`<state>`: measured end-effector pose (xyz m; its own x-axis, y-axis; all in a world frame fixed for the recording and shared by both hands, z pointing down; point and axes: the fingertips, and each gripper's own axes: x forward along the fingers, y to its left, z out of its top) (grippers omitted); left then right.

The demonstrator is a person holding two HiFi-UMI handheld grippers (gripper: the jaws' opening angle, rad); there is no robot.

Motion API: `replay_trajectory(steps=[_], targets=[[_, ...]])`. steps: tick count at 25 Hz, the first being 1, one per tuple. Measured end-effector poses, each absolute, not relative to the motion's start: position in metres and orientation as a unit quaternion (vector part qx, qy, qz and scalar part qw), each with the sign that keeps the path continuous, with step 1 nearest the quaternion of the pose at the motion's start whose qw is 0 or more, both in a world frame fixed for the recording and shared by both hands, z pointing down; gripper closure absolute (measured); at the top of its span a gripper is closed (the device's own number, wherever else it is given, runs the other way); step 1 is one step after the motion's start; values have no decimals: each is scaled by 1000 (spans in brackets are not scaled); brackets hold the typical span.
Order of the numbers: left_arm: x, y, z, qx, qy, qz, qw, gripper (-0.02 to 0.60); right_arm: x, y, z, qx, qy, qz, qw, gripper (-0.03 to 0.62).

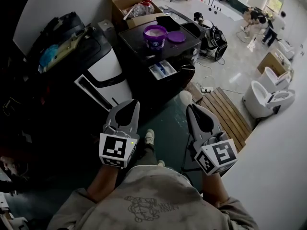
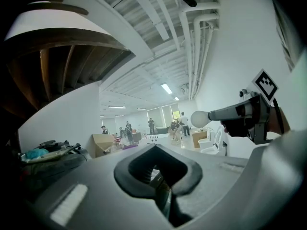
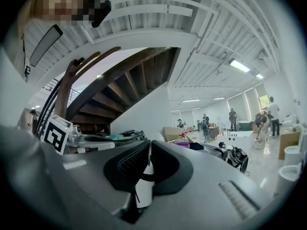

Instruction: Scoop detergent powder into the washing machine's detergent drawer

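Far across the floor from the person stood the dark washing machine [image 1: 144,83], its detergent drawer [image 1: 162,70] pulled out toward the near side, pale compartments showing. On the machine's top sat the open purple tub [image 1: 155,35] of white powder, with its purple lid [image 1: 176,36] just right of it.

Both tools hung near the body, well apart from the machine. The left gripper [image 1: 135,102] had its jaws brought together on nothing; through the opening behind its tips only the room showed. The right gripper [image 1: 190,107] was clamped on the handle of a white scoop [image 1: 184,97], whose rounded bowl stuck out past the tips toward the machine. Whether the bowl held any powder could not be made out; so far from the tub, it was probably empty.

Several things could go wrong from here. The scoop was pinched only by its handle, so a loaded bowl might swivel in the grip and tip its powder out. The path from tub to drawer ran over the machine's front edge, and any tilt or jolt there would scatter powder on the dark top or the floor. The drawer's compartments looked narrow, so a careless pour might land in the wrong one. Nothing steadied the tub, so a hard dig might push it.
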<state>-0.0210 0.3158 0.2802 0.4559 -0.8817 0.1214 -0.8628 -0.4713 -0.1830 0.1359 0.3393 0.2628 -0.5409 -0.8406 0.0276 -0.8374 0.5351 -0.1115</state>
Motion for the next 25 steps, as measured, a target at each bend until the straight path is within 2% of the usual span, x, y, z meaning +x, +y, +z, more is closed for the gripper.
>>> replay_trajectory(steps=[12, 25], targets=[[-29, 262, 288, -853, 512, -89, 41, 581, 126, 282, 268, -479, 877, -49, -2, 557], [-30, 115, 300, -868, 486, -101, 26, 580, 119, 141, 283, -490, 868, -74, -36, 557]])
